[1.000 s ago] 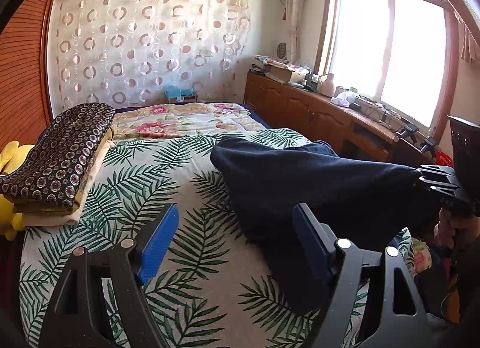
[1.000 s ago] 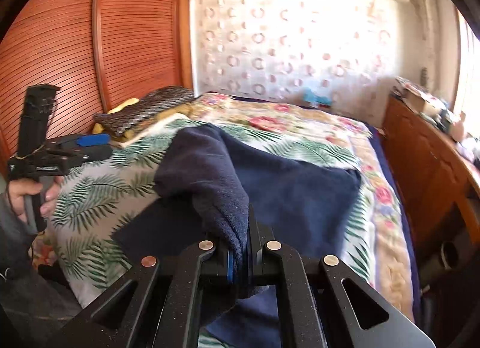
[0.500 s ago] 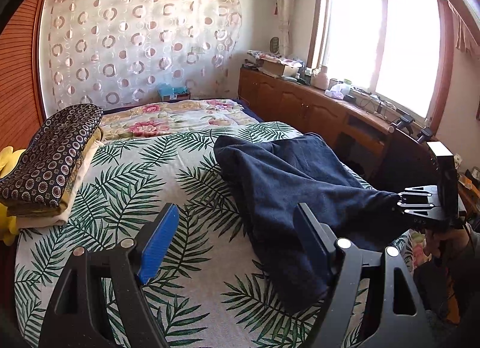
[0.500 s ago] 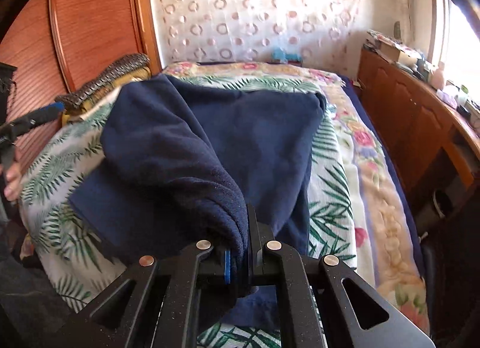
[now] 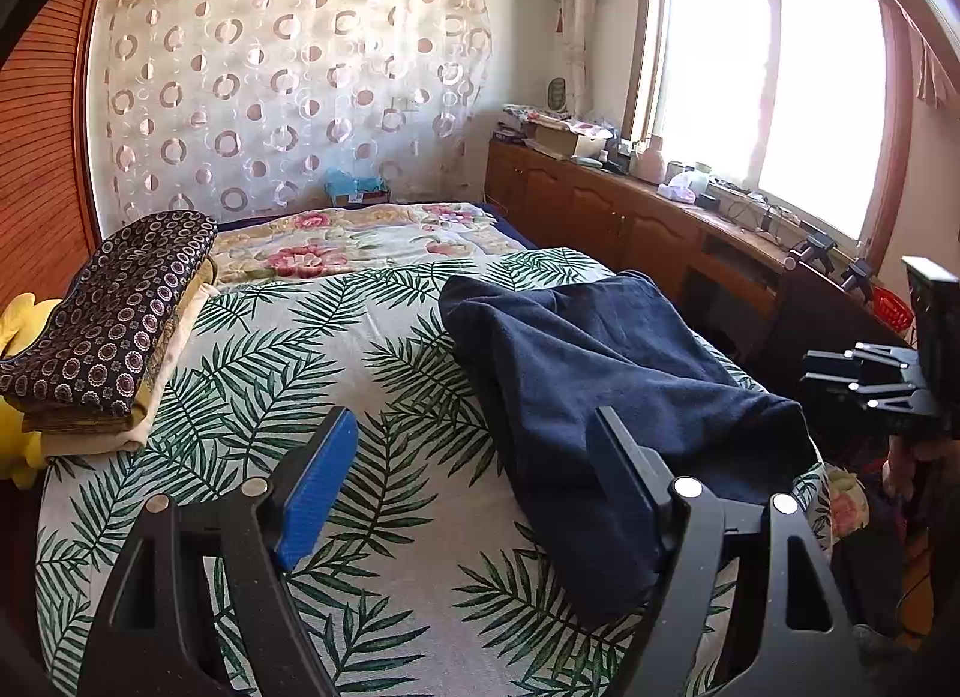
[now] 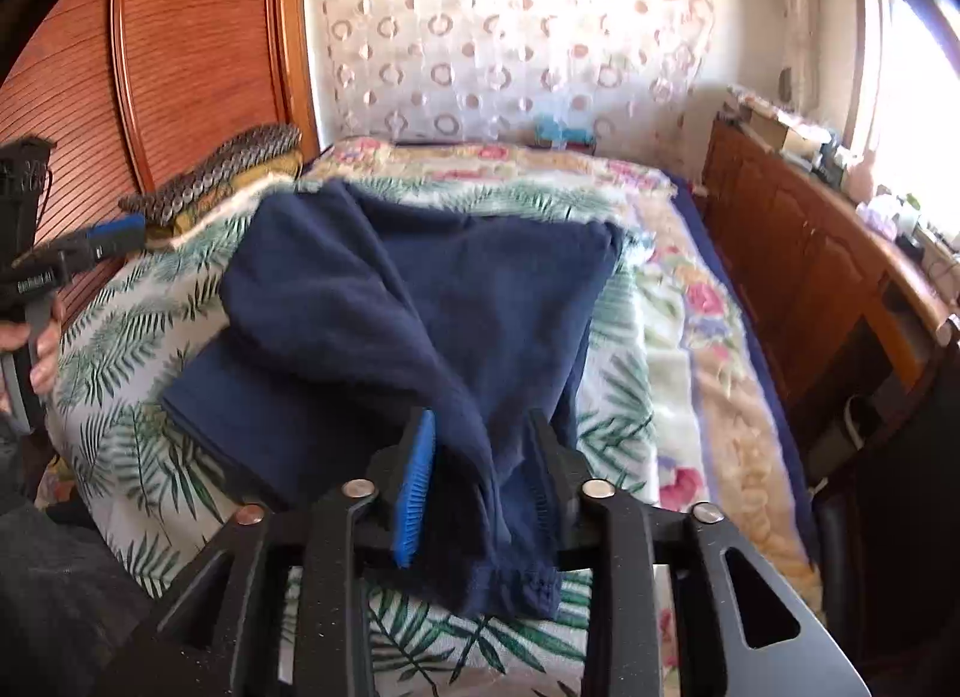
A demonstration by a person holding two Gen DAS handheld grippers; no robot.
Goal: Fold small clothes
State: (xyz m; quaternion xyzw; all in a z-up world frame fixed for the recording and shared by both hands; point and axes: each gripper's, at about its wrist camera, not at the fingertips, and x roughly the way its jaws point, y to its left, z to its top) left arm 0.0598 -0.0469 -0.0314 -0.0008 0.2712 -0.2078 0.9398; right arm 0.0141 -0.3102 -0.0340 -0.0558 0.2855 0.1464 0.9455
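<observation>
A navy garment (image 6: 384, 301) lies on the bed (image 6: 120, 337), on the palm-leaf cover, partly folded: one layer is doubled over the flat part beneath, and a cuffed end trails toward the near edge of the mattress. That cuffed end sits between the jaws of the right gripper (image 6: 480, 457), which are opening; the blue pad on one side and the dark finger on the other stand just off the cloth, so the fabric hangs loose between them and is not pinched. In the left wrist view the same garment (image 5: 600, 373) lies on the right half of the bed (image 5: 300, 337), its near end at the mattress edge. The left gripper (image 5: 474, 457) hangs above the cover with its jaws wide apart and nothing in them; its right finger stands in front of the garment's near corner, and whether it touches the cloth I cannot tell. A stack of folded bedding (image 5: 108, 325) with a dark ringed top layer sits at the far left of the bed, well apart from the garment. A hand (image 6: 36, 343) holds the left gripper's handle at the left edge of the right wrist view.
</observation>
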